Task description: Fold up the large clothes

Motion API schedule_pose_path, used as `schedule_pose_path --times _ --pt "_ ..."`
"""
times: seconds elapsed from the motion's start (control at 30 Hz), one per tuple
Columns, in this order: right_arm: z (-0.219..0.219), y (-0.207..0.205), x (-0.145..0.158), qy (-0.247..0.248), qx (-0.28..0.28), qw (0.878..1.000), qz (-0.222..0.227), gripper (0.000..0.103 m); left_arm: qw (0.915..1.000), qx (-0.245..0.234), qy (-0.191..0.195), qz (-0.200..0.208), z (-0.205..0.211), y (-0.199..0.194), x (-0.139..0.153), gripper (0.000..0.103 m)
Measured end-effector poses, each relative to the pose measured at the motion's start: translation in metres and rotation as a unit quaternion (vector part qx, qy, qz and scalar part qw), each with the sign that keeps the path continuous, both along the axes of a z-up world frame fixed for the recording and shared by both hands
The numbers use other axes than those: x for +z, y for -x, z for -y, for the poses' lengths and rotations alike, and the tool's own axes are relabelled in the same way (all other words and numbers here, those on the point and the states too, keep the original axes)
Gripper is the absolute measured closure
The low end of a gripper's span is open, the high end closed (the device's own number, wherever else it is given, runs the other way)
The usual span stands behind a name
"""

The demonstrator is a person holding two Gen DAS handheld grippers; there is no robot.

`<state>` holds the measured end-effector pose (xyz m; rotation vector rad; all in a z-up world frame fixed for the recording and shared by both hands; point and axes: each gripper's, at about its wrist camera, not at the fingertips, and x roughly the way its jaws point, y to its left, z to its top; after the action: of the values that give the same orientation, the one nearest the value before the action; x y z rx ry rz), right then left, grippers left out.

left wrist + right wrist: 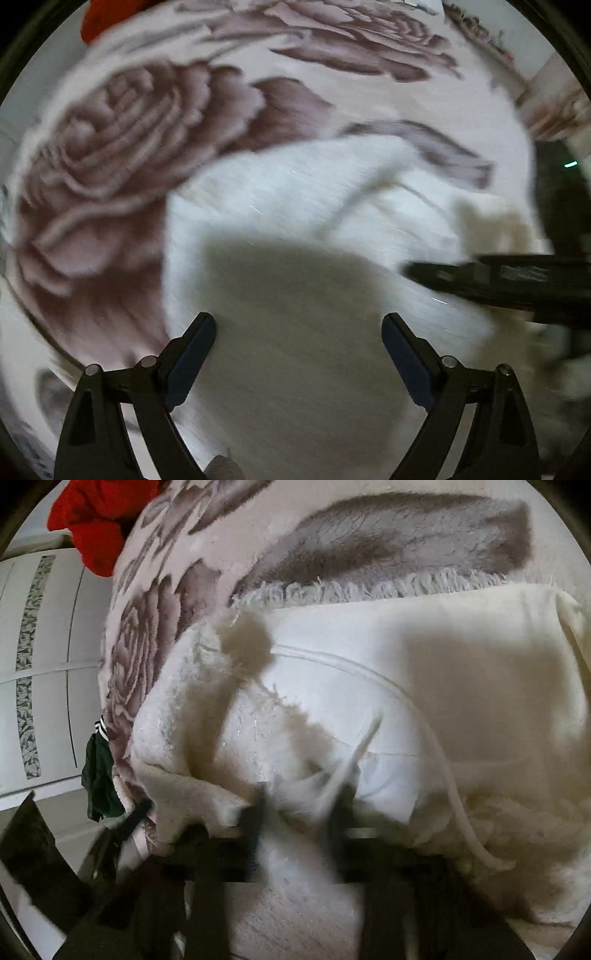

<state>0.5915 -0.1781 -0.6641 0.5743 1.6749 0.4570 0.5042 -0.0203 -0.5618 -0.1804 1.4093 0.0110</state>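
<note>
A white fleece garment [295, 192] lies spread on a floral blanket [110, 129]. My left gripper [299, 321] hangs over it, pointing steeply down, jaws wide with nothing between them. In the right wrist view the garment [443, 701] shows a pom-pom [247, 638] and a white drawstring [443, 746]. My right gripper [299, 808] is blurred at the garment's near edge, its fingers narrowly apart with a bunch of fleece pinched between them. The right gripper [480, 277] also reaches in from the right edge of the left wrist view, low over the garment.
The blanket [369, 535] bears large mauve roses and covers the surface. A red cloth [92, 517] lies at its far left corner. A dark green garment [99, 775] hangs at the blanket's left edge, beside a white cabinet [44, 664].
</note>
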Motion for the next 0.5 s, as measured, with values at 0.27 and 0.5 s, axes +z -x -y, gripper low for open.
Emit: schedule_pose_path --times 0.27,0.5 --pt "0.018 0.016 -0.003 -0.032 -0.044 0.998 0.026 0.090 0.9996 -0.026 -0.006 0.000 0.014 0.006 -0.008 0.011" --pt "0.027 0.004 0.024 0.008 -0.077 0.994 0.073 0.092 0.9991 -0.030 -0.025 0.020 0.015 0.002 0.000 0.011"
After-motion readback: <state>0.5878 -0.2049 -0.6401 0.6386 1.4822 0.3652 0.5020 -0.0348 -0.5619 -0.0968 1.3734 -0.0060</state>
